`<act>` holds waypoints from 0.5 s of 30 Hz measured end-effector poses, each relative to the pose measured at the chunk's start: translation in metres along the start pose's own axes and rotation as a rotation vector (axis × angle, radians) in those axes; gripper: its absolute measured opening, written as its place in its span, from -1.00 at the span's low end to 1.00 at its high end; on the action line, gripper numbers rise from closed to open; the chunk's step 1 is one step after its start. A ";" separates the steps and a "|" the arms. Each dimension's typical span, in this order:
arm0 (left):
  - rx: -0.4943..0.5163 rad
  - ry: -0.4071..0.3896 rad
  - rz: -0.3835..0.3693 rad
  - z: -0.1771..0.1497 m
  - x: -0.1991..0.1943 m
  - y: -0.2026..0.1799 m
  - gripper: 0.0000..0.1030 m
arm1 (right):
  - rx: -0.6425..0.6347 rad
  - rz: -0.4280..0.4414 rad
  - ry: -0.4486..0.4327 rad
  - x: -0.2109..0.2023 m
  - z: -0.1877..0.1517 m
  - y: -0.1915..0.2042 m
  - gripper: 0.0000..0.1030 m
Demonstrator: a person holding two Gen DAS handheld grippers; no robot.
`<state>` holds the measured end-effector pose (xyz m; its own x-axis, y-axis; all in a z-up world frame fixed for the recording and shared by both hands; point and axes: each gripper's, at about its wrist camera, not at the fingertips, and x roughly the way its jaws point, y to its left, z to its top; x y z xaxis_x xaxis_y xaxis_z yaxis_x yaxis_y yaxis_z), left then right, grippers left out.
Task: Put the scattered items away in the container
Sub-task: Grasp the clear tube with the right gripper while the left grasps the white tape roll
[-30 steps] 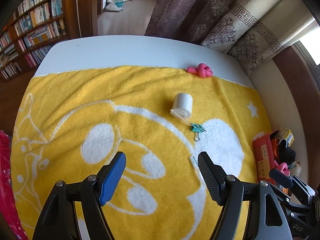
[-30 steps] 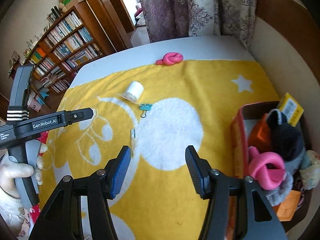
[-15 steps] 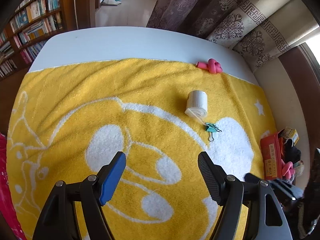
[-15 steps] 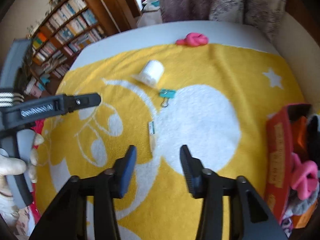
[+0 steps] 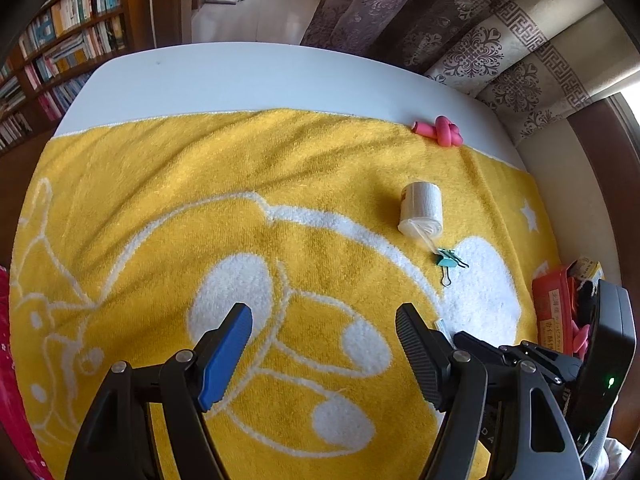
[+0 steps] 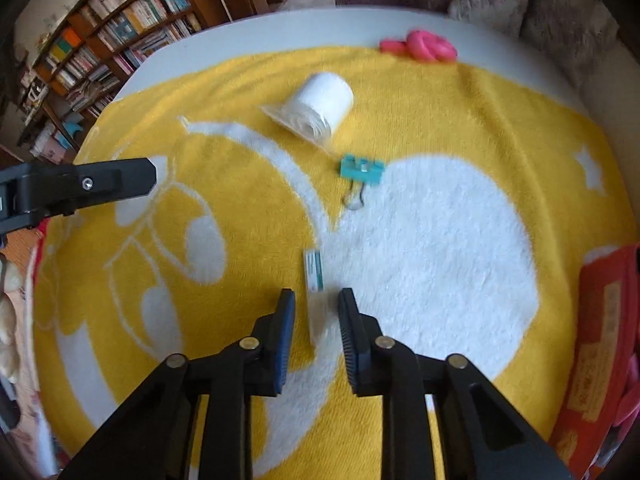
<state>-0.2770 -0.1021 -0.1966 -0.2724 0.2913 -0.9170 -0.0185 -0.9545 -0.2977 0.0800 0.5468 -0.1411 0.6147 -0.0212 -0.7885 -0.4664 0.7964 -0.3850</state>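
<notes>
A thin clear packet with a white-and-teal label (image 6: 314, 280) lies on the yellow towel (image 6: 440, 104). My right gripper (image 6: 317, 312) is low over it, jaws narrowed and open, one on each side of the packet's near end. Beyond lie a teal binder clip (image 6: 362, 168) (image 5: 447, 259), a white roll (image 6: 322, 110) (image 5: 421, 214) and a pink knotted toy (image 6: 424, 46) (image 5: 440, 131). The red box (image 6: 596, 344) (image 5: 554, 312) stands at the right with items inside. My left gripper (image 5: 324, 336) is open and empty above the towel's left-middle.
The towel covers a white table (image 5: 240, 76) whose bare far edge shows. A bookshelf (image 6: 112, 40) stands at the far left and curtains (image 5: 460, 32) at the back right. A red cloth (image 5: 16, 380) lies at the towel's left edge.
My right gripper has moved forward and down to the packet and its jaws have narrowed around it. The left gripper has drifted slightly left and stayed open.
</notes>
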 end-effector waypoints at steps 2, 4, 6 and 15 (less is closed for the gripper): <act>0.002 0.003 -0.004 0.003 0.002 -0.001 0.47 | -0.021 -0.031 -0.002 0.000 -0.001 0.002 -0.78; 0.007 0.002 -0.009 0.005 0.004 -0.003 0.47 | -0.012 -0.036 0.002 -0.001 -0.003 -0.001 -0.78; 0.022 0.002 -0.016 0.008 0.007 -0.008 0.47 | 0.014 -0.048 0.007 -0.005 -0.007 -0.006 -0.79; 0.079 -0.018 -0.064 0.029 0.018 -0.047 0.47 | 0.130 -0.012 -0.021 -0.039 -0.031 -0.040 -0.78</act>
<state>-0.3094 -0.0536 -0.1911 -0.2854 0.3515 -0.8916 -0.1118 -0.9362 -0.3333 0.0548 0.4970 -0.1105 0.6333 -0.0194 -0.7736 -0.3732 0.8681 -0.3273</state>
